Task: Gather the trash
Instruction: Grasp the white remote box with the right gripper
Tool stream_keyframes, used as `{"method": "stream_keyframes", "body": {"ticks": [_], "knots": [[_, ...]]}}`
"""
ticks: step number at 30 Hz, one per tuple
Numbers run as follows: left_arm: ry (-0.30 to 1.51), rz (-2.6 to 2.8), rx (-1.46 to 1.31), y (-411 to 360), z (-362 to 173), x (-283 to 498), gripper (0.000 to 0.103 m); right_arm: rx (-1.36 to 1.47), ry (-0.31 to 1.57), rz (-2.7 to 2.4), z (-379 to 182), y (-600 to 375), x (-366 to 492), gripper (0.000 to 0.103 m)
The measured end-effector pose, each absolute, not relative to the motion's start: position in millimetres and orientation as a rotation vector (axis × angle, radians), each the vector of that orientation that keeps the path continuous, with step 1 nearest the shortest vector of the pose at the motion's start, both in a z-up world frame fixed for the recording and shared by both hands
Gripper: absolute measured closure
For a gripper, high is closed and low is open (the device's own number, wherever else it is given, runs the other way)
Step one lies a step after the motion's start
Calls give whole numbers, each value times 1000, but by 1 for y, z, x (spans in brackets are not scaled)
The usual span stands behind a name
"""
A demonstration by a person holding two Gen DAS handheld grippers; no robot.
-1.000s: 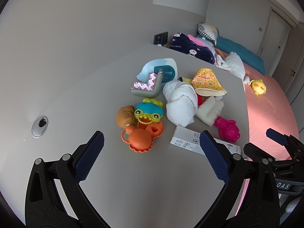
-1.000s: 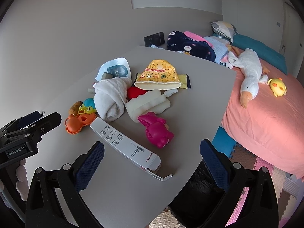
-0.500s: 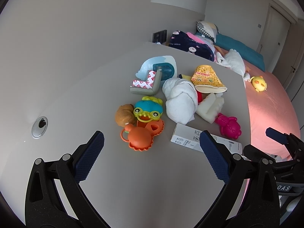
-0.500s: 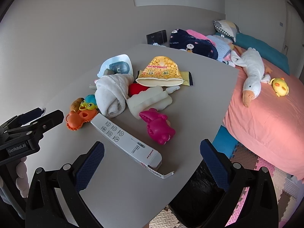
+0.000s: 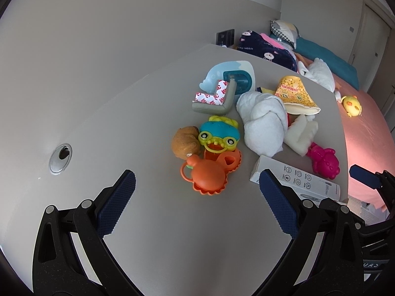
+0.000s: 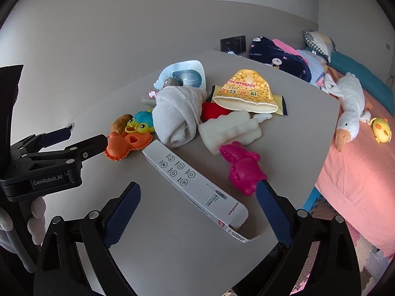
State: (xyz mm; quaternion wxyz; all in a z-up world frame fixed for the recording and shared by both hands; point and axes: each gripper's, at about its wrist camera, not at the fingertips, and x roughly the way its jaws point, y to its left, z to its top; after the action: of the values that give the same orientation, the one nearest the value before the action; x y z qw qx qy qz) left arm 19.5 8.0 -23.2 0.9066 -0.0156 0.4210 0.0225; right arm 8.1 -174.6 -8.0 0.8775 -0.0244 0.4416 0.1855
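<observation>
Both grippers hang over the near part of the grey table (image 6: 296,103), each with its jaws spread wide and nothing between them. The left gripper (image 5: 197,194) points at the orange crab-shaped toy (image 5: 209,177), which lies just ahead of its jaws and slightly toward the right one; a brown plush (image 5: 185,143) and a blue-and-green frog toy (image 5: 218,135) sit directly beyond that.

The right gripper (image 6: 197,207) hovers above the long white carton (image 6: 192,180) (printed with small round icons and an opened flap at its near end). The carton runs diagonally between the jaws, its flap end close to the right one and its far end reaching toward the orange toy. A magenta toy (image 6: 243,167) lies just ahead of the right jaw, touching nothing but the table as far as can be seen.

Farther ahead of both pairs of jaws sits the rest of the pile: a rolled white towel (image 6: 177,118), a white foam block (image 6: 229,128) beside it, and a yellow soybean milk pouch (image 6: 246,91) lying flat beyond the foam. A pale blue blister pack (image 5: 229,77) and a grey foam corner guard (image 5: 214,101) with red-printed tape lie at the far left.

Off the table's right side is a pink bed (image 6: 358,167) with a white goose plush (image 6: 350,106).
</observation>
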Motion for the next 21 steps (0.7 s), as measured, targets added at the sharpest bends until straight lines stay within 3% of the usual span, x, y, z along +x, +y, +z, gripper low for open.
{"method": "stream_keyframes", "body": {"ticks": [9,13,21], "knots": [[907,50,-20,16,-36,39,16,-92,969,440,-27,-154,20,30],[934,46,-20,18,-44,52,16,-118,996,446,-38,-148,30,31],[966,31,-39,24,-58,70,16,-137,997,461,-50,-143,36,49]]}}
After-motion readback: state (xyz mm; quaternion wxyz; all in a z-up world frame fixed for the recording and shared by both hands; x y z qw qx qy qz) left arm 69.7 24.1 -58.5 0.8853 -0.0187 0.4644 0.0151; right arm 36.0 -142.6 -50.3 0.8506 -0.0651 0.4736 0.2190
